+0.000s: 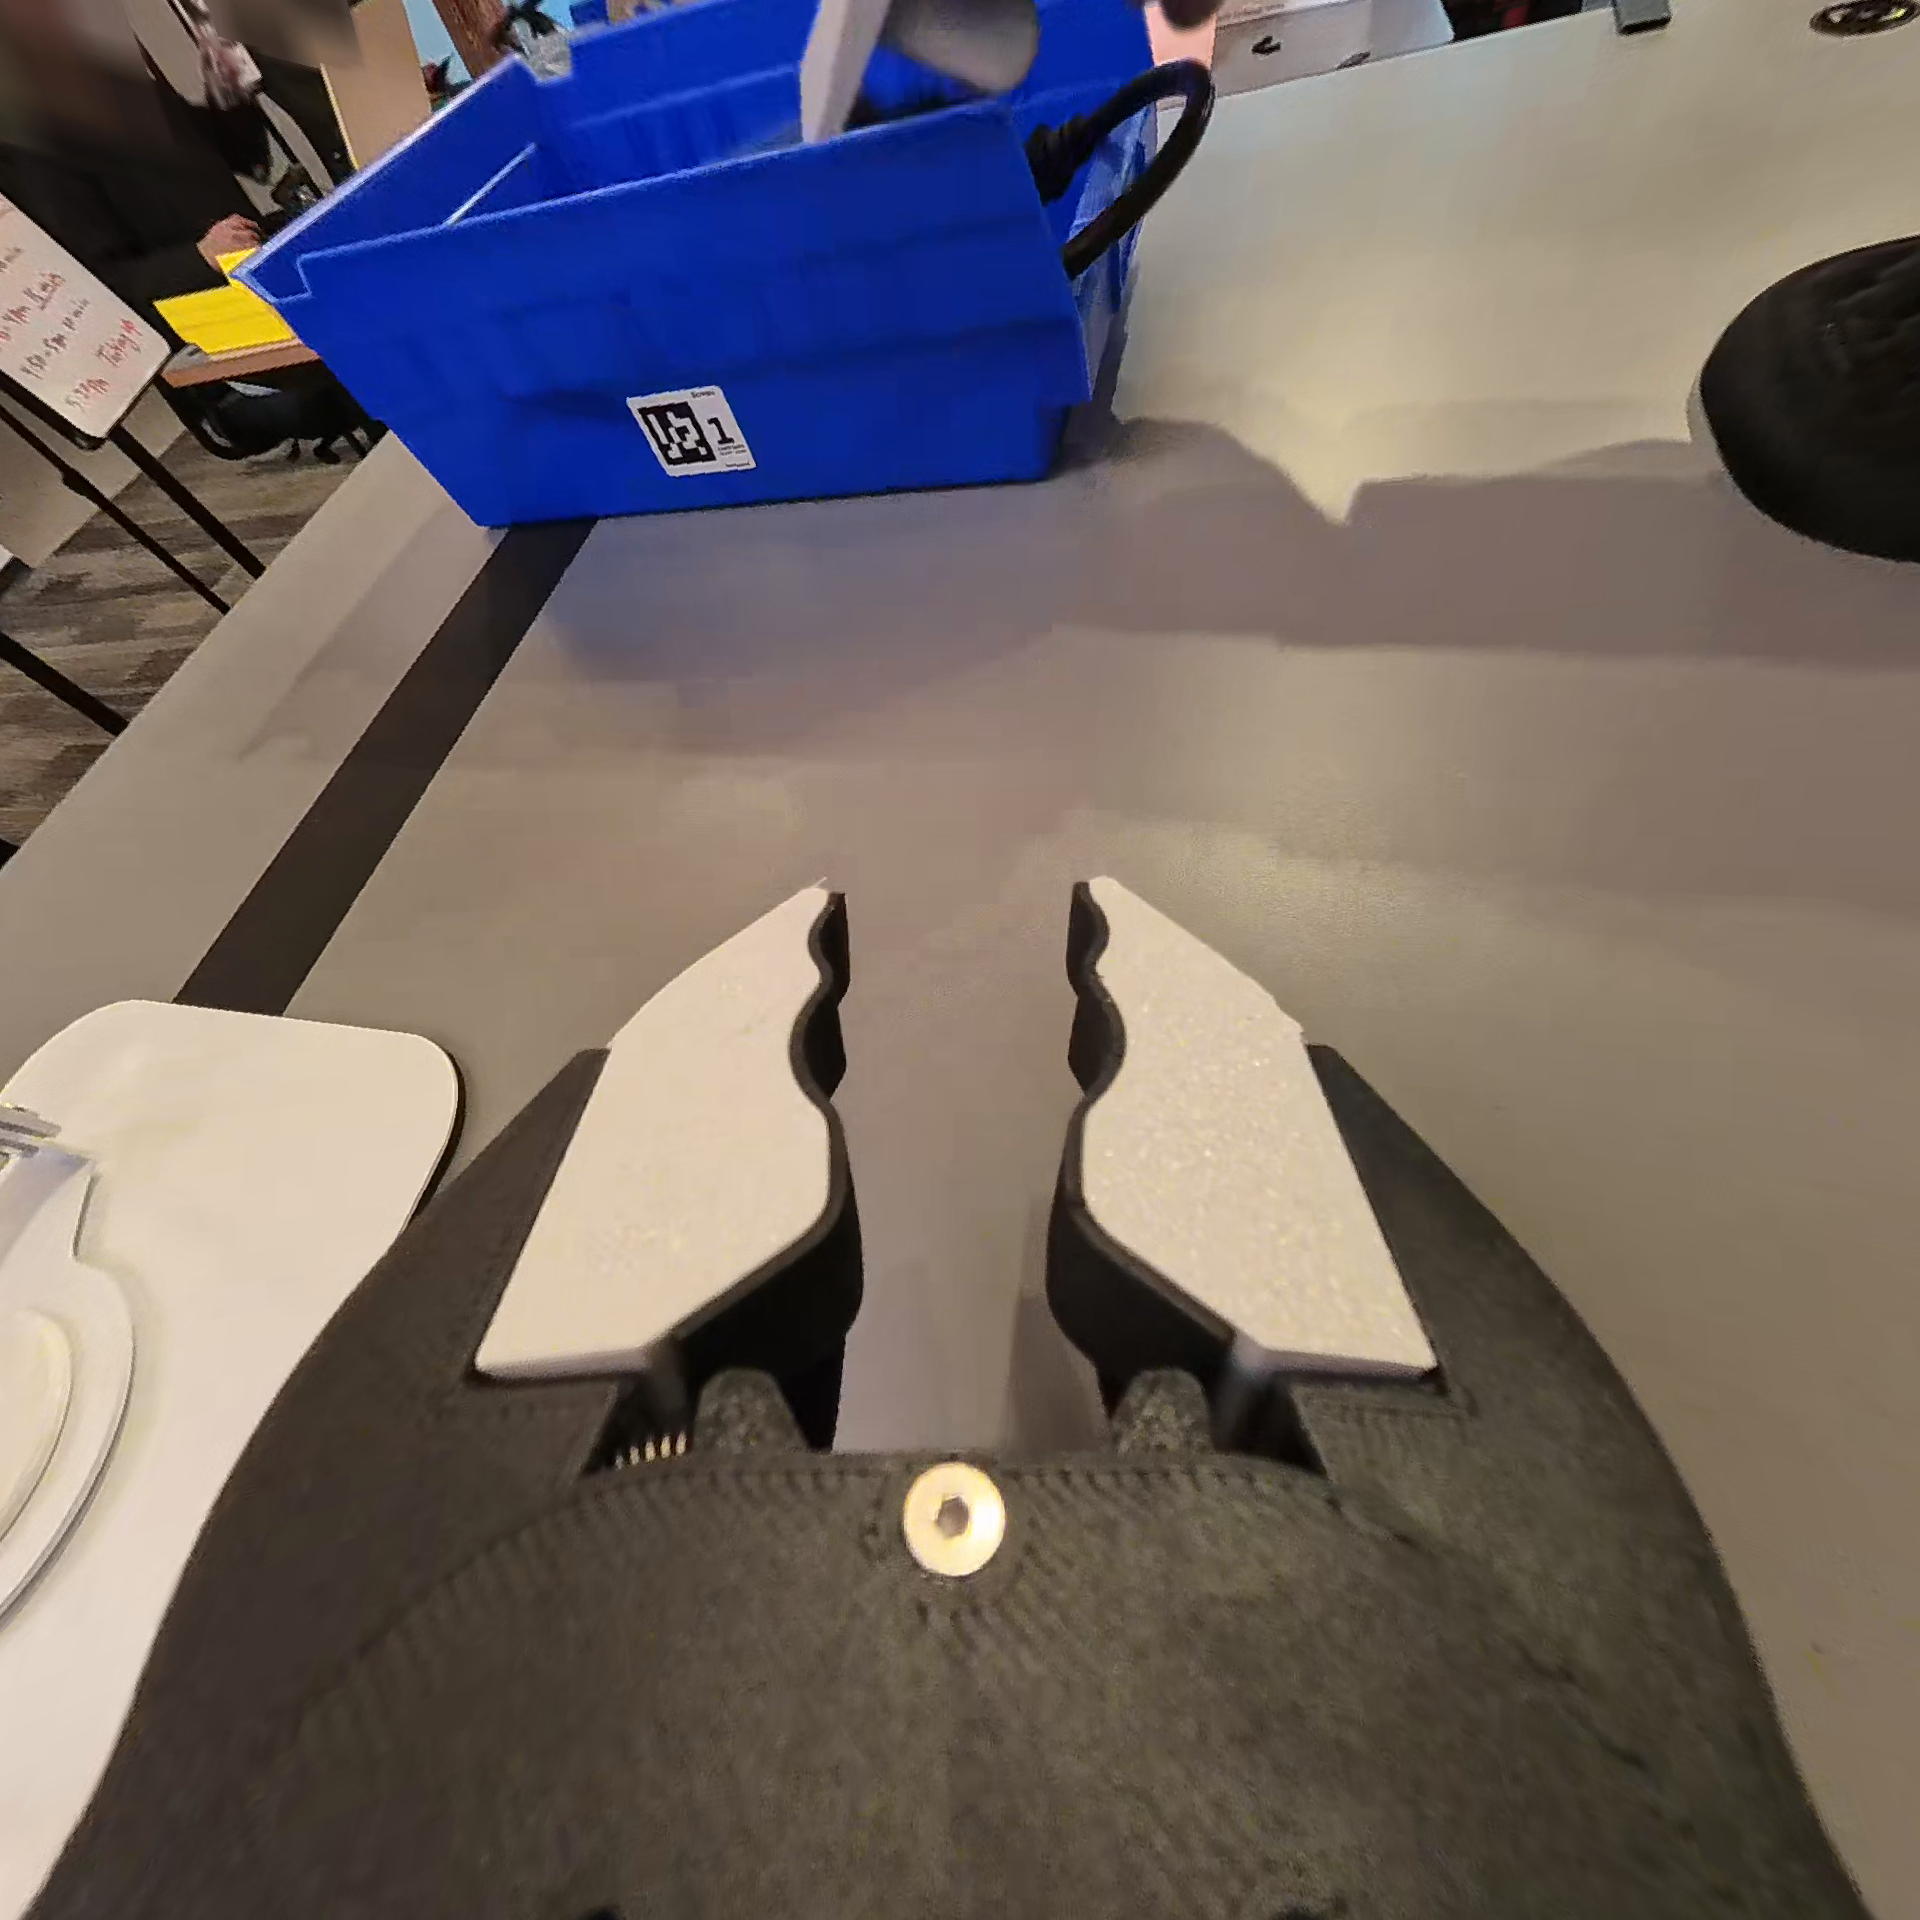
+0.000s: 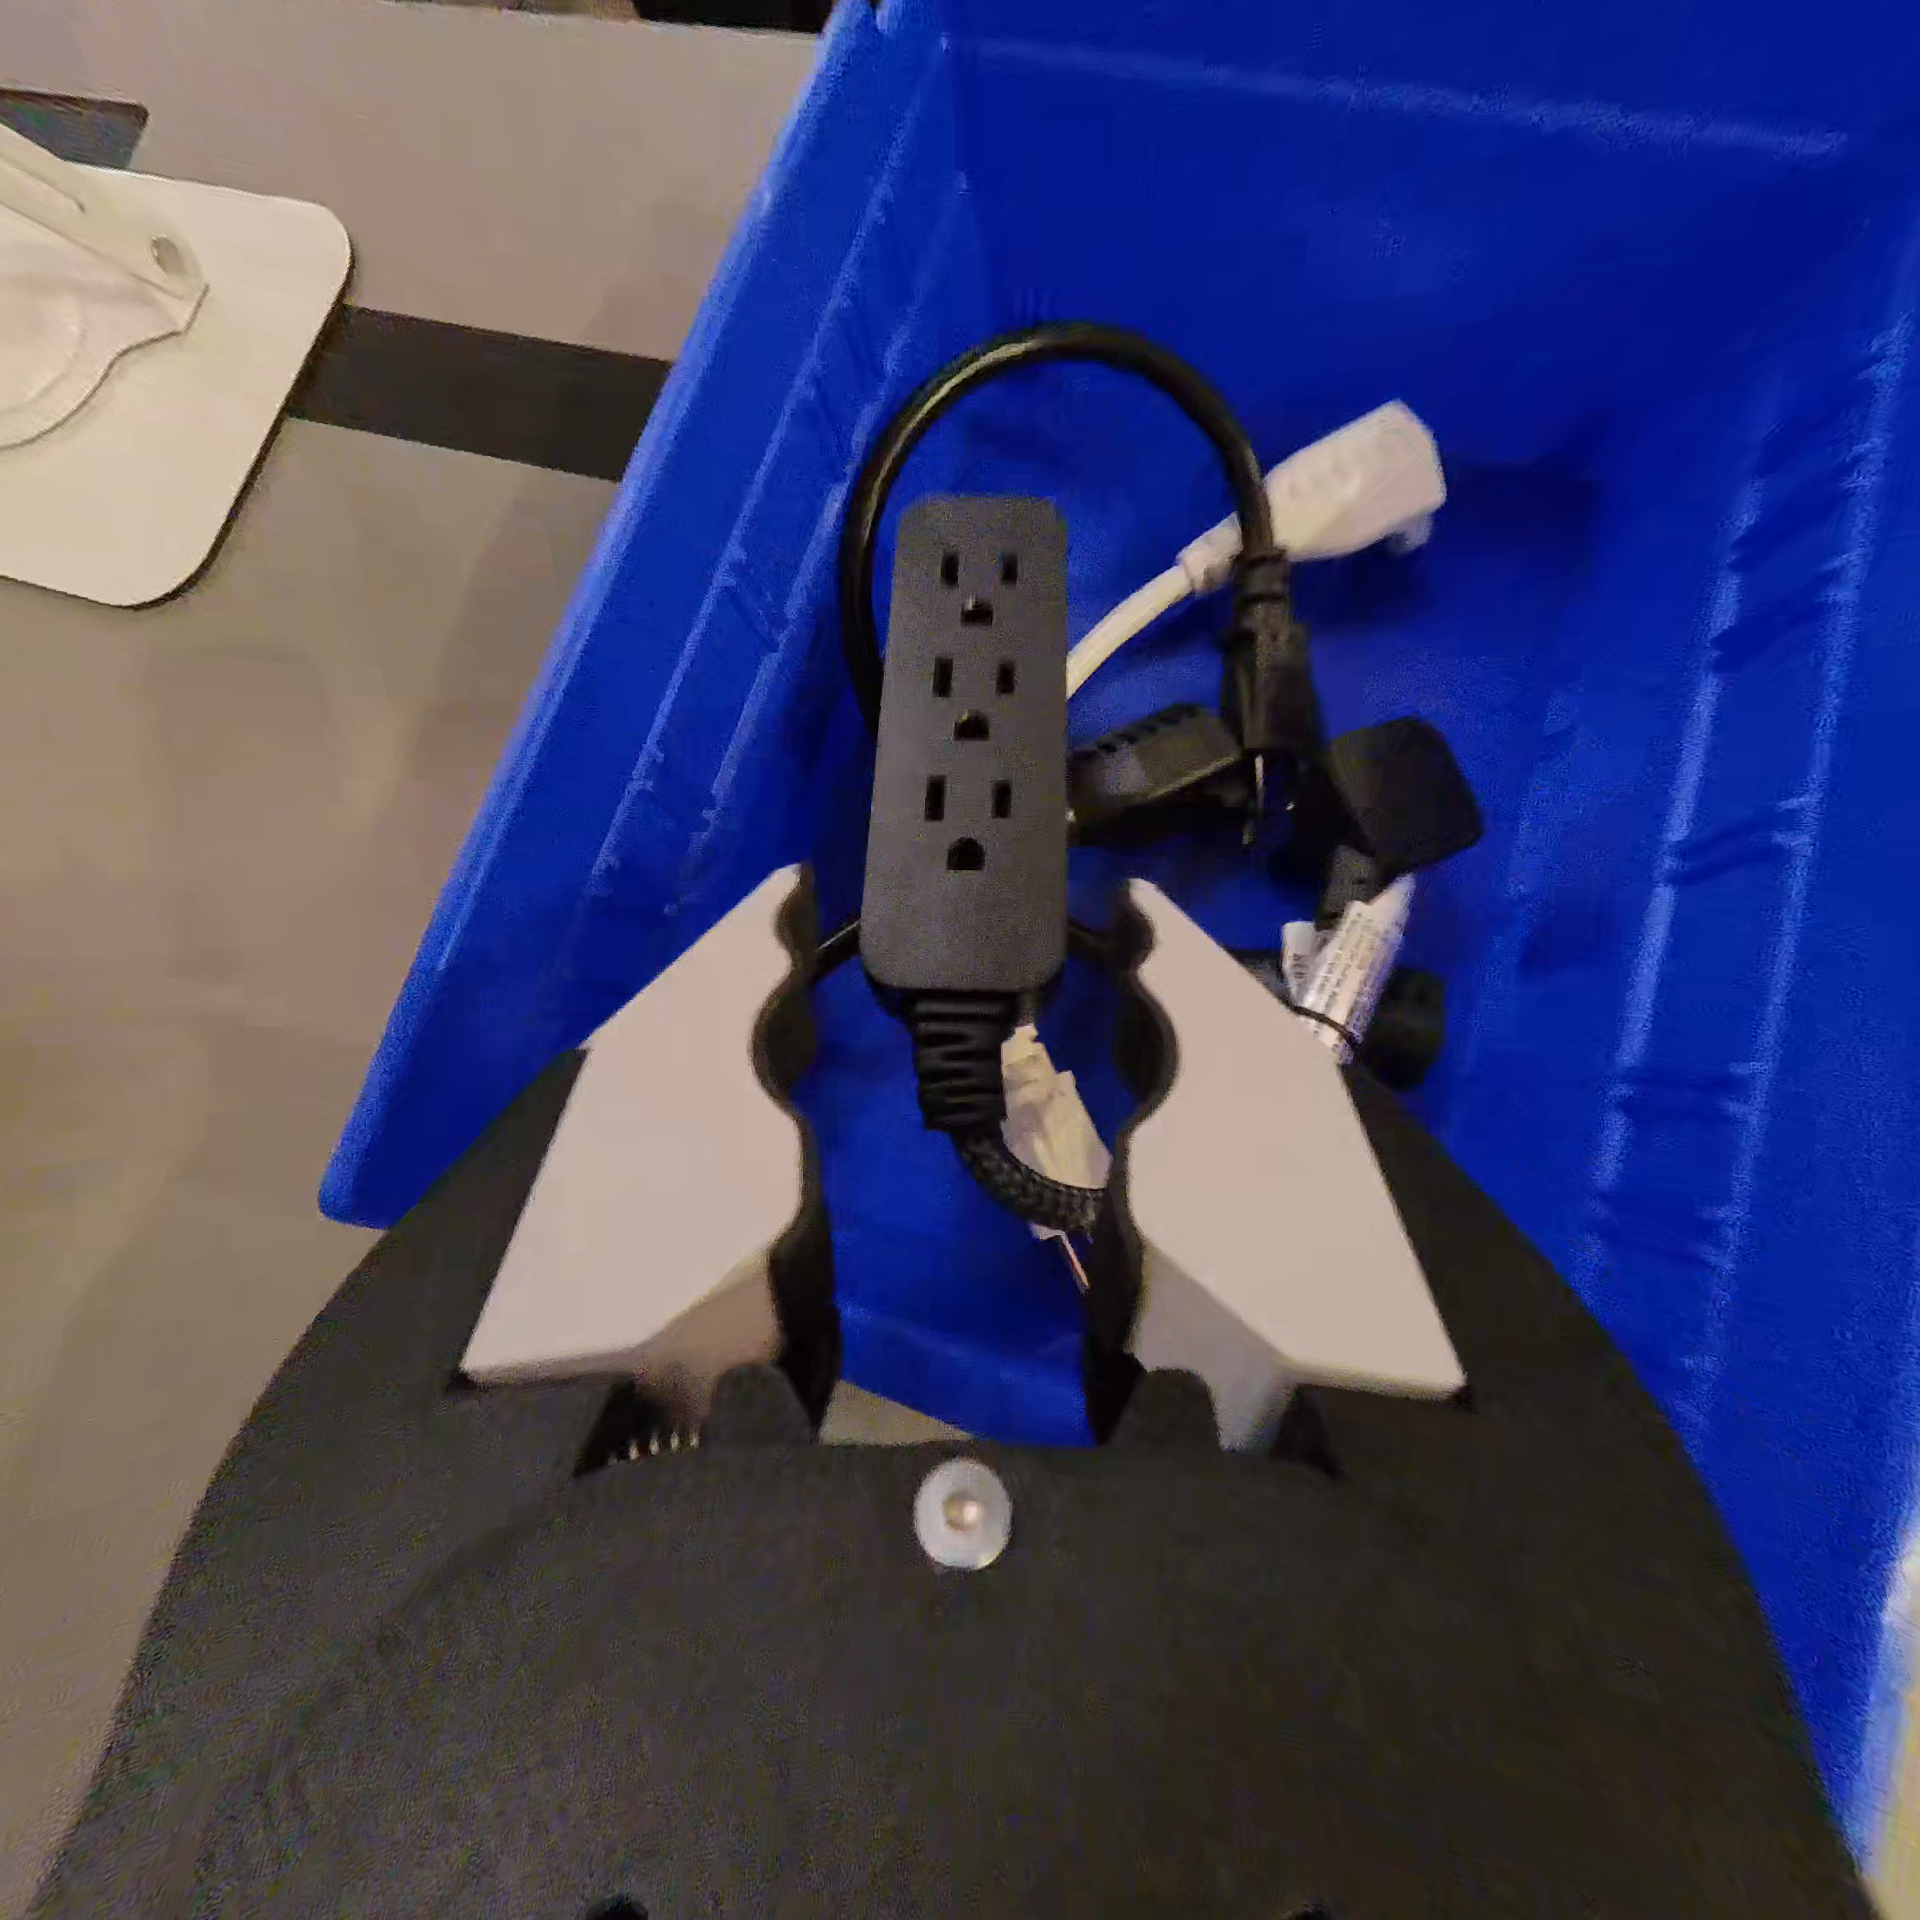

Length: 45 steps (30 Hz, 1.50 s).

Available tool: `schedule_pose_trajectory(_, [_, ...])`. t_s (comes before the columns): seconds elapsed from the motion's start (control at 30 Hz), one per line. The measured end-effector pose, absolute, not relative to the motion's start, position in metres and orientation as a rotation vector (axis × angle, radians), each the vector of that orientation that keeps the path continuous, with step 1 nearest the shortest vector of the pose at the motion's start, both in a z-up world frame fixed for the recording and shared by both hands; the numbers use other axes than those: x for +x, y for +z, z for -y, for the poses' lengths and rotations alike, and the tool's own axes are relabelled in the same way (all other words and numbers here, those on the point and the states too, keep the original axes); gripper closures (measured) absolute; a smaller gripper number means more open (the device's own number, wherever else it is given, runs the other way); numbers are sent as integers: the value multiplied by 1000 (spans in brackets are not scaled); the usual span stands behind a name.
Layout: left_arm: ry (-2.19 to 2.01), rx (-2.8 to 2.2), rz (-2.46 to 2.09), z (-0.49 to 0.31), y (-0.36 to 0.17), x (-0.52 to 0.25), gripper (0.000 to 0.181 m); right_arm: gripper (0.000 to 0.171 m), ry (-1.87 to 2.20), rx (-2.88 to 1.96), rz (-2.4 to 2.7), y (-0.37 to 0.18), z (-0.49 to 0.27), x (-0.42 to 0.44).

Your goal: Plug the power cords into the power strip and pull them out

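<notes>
Your right gripper (image 2: 961, 935) reaches down into the blue bin (image 2: 1351, 260) with its jaws spread wide. The black power strip (image 2: 966, 727) sits between the fingertips, its cord end lowest, but you cannot tell whether either finger actually touches it; nothing is clamped. Your left gripper (image 1: 956, 904) hangs over the bare grey table (image 1: 1351, 831), its jaws parted and nothing between them, well short of the bin.

The power strip is a slim black bar with three outlets in a row, all unoccupied. A ribbed strain relief leads from its near end into a braided black cord (image 2: 1039, 364), which loops up and over the strip's far end. Beside it in the bin lie a white plug (image 2: 1351, 478) on a white cable and a few black plugs (image 2: 1403, 790), all loose.

A white tag (image 2: 1340, 956) with small print hangs among the black plugs; the print is too blurred to read. In the left wrist view the bin's front wall carries a white sticker (image 1: 691, 429) with a square black code pattern.

A white board (image 1: 260, 1122) with rounded corners lies at the table's left edge.
</notes>
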<state>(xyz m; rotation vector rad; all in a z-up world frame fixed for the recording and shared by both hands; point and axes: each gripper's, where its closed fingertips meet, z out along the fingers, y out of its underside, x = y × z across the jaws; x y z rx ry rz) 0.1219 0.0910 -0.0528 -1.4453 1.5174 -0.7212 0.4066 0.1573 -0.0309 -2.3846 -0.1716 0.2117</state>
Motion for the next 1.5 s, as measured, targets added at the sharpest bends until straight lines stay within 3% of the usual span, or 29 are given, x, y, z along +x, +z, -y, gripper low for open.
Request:
schedule_pose_trajectory(0.03, [-725,-1444,-1521,-90,-53,122,142,94,248,-2418,149,-39,-156,404])
schedule_pose_trajectory(0.07, [-727,-1441,-1525,-90,-53,122,142,86,243,-2433,158,-41,-155,403])
schedule_pose_trajectory(0.43, [-748,-1432,-1536,-87,-53,123,142,95,134,-2222,350,32,-123,381])
schedule_pose_trajectory(0.87, [-711,-1415,-1508,-91,-51,124,142,98,434,-1632,722,170,-128,245])
schedule_pose_trajectory(1.27, [-678,-1444,-1446,-99,-49,119,142,103,659,-1524,677,113,-151,223])
schedule_pose_trajectory(1.5, [-604,-1513,-1343,-130,-45,112,141,102,619,-1534,712,109,-153,208])
